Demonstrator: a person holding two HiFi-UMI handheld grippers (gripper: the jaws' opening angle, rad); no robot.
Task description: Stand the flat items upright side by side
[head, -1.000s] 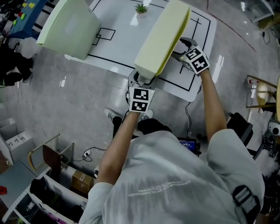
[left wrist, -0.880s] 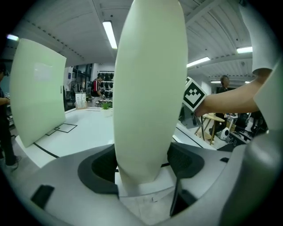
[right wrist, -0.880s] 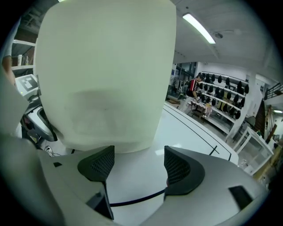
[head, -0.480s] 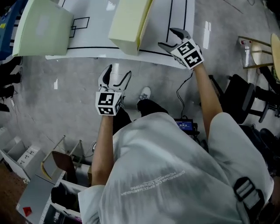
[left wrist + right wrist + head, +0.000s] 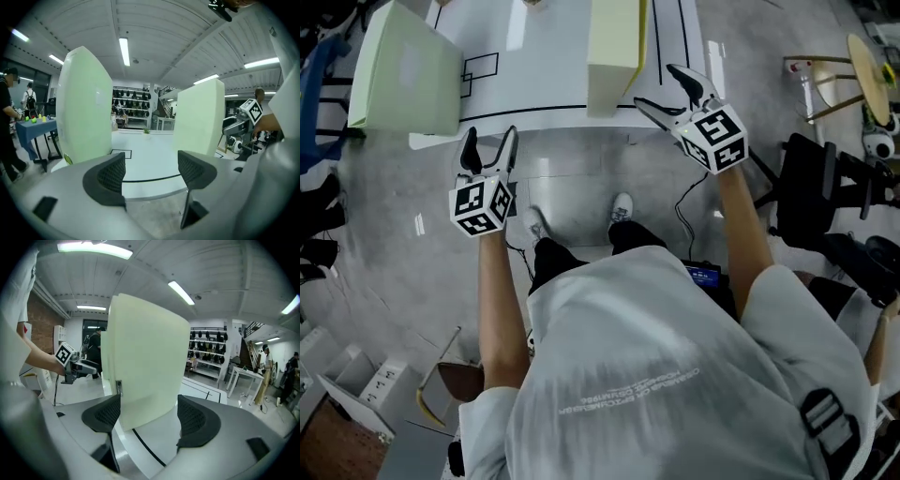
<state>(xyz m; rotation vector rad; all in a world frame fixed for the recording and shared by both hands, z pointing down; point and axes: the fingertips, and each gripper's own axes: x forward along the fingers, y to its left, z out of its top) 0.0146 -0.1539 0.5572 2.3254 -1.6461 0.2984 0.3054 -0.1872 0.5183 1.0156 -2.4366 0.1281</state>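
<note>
Two pale green flat slabs stand upright on the white table [image 5: 546,89]. One slab [image 5: 403,70] is at the table's left, the other [image 5: 614,52] near its front right. My left gripper [image 5: 487,148] hangs open and empty over the floor, just off the table's front edge. From it I see the left slab [image 5: 84,103] and the right slab [image 5: 199,117] standing apart. My right gripper [image 5: 668,91] is open beside the right slab's near corner. In the right gripper view that slab [image 5: 145,366] stands just beyond the open jaws, with no pad pressing on it.
Black lines and a small rectangle mark the table. A small plant [image 5: 146,131] sits at its far end. The person's shoes [image 5: 622,206] are on the floor under the front edge. A dark chair [image 5: 811,187] stands right; a blue table [image 5: 33,126] with people is far left.
The left gripper has let go of the right slab's lower end and drawn back off the table toward the left. The slab went from tilted to upright. The right gripper stayed beside it.
</note>
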